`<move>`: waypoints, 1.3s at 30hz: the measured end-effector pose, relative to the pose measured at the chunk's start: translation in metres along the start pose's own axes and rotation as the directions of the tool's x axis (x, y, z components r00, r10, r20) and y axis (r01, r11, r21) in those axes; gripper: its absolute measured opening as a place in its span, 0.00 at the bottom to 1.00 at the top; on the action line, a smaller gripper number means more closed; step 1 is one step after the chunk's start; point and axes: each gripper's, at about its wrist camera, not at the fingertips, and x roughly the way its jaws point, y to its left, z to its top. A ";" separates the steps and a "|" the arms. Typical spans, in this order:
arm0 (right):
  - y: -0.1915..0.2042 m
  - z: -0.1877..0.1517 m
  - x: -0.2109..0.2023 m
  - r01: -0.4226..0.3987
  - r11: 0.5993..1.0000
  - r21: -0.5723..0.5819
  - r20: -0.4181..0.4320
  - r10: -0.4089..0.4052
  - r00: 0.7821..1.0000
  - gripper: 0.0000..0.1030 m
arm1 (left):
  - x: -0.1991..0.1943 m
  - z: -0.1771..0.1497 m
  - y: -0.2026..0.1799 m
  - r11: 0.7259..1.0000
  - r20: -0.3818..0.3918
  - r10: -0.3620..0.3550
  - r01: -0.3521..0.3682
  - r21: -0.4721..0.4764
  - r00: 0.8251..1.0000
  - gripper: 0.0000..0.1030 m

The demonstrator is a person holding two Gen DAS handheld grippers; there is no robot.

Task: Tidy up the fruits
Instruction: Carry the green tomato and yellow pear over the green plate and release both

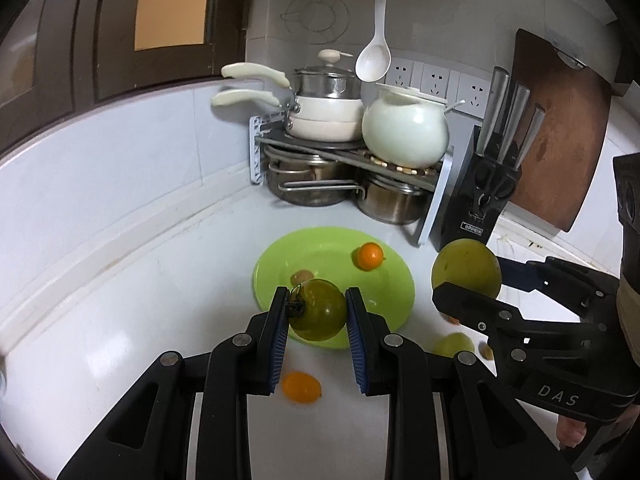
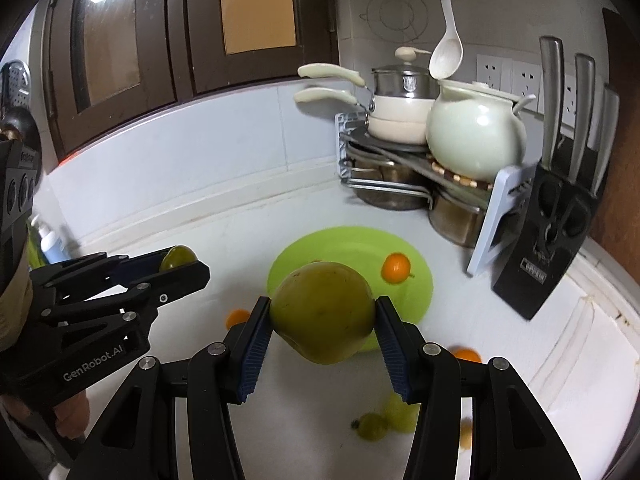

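Right wrist: left gripper (image 2: 182,266) reads "GenRobot.AI".

One green plate (image 1: 276,264), three knives (image 1: 516,116), two grippers, three small orange fruits, two held green fruits

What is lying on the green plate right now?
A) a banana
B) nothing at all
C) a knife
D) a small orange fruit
D: a small orange fruit sits on the far side of the green plate, while both tongs hold green fruits in the air above the counter.
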 end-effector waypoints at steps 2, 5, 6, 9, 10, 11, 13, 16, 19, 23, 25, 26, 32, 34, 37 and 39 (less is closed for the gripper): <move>-0.002 0.006 0.003 0.001 1.000 0.001 0.004 -0.001 1.000 0.51 | 0.004 0.007 -0.001 1.000 0.001 -0.001 0.001 0.010 1.000 0.27; -0.007 0.017 0.010 -0.003 1.000 0.014 0.006 0.003 1.000 0.51 | 0.011 0.018 -0.002 1.000 0.004 -0.001 0.001 0.022 1.000 0.27; -0.010 0.020 0.013 -0.003 1.000 0.020 0.004 0.003 1.000 0.51 | 0.014 0.022 -0.002 1.000 0.003 -0.004 0.004 0.024 1.000 0.27; -0.016 0.029 0.020 -0.007 0.999 0.032 -0.001 0.007 1.000 0.51 | 0.023 0.032 -0.003 0.999 -0.001 -0.006 0.006 0.033 1.000 0.27; -0.018 0.032 0.023 -0.006 0.999 0.033 -0.004 0.006 1.000 0.51 | 0.026 0.035 -0.003 0.999 -0.004 -0.007 0.007 0.036 1.000 0.27; -0.020 0.034 0.025 -0.008 0.999 0.033 -0.004 0.008 1.000 0.51 | 0.030 0.038 -0.003 0.999 -0.006 -0.010 0.010 0.037 1.000 0.27; -0.024 0.041 0.030 -0.007 0.999 0.032 -0.010 0.007 1.000 0.51 | 0.037 0.043 -0.003 0.999 -0.014 -0.014 0.014 0.038 1.000 0.27; -0.030 0.051 0.039 -0.008 1.000 0.027 -0.015 0.008 1.000 0.51 | 0.049 0.051 -0.003 0.999 -0.026 -0.021 0.022 0.035 0.999 0.27; -0.035 0.058 0.049 -0.011 1.000 0.022 -0.027 0.011 1.000 0.51 | 0.063 0.058 -0.001 0.999 -0.039 -0.023 0.025 0.034 0.999 0.27; -0.042 0.066 0.066 -0.006 1.000 0.015 -0.047 0.007 0.999 0.51 | 0.080 0.064 0.002 0.999 -0.057 -0.022 0.024 0.035 0.998 0.27; -0.047 0.068 0.078 -0.011 1.000 0.019 -0.067 0.013 0.998 0.51 | 0.091 0.066 0.006 0.999 -0.072 -0.021 0.023 0.030 0.997 0.27; -0.048 0.069 0.084 -0.013 1.000 0.021 -0.077 0.015 0.997 0.51 | 0.097 0.067 0.007 0.999 -0.079 -0.022 0.024 0.028 0.997 0.27; -0.058 0.070 0.121 -0.025 0.999 0.034 -0.147 0.030 0.989 0.51 | 0.134 0.066 0.017 1.000 -0.154 -0.028 0.030 0.011 0.988 0.27; -0.060 0.070 0.135 -0.024 0.999 0.040 -0.174 0.031 0.984 0.51 | 0.146 0.064 0.022 1.000 -0.177 -0.024 0.026 0.004 0.984 0.27; -0.062 0.070 0.157 -0.028 0.999 0.039 -0.215 0.035 0.976 0.51 | 0.165 0.063 0.028 1.000 -0.217 -0.026 0.026 -0.003 0.976 0.27; -0.062 0.070 0.168 -0.030 0.999 0.039 -0.235 0.038 0.971 0.51 | 0.174 0.063 0.030 1.000 -0.232 -0.018 0.020 0.006 0.973 0.27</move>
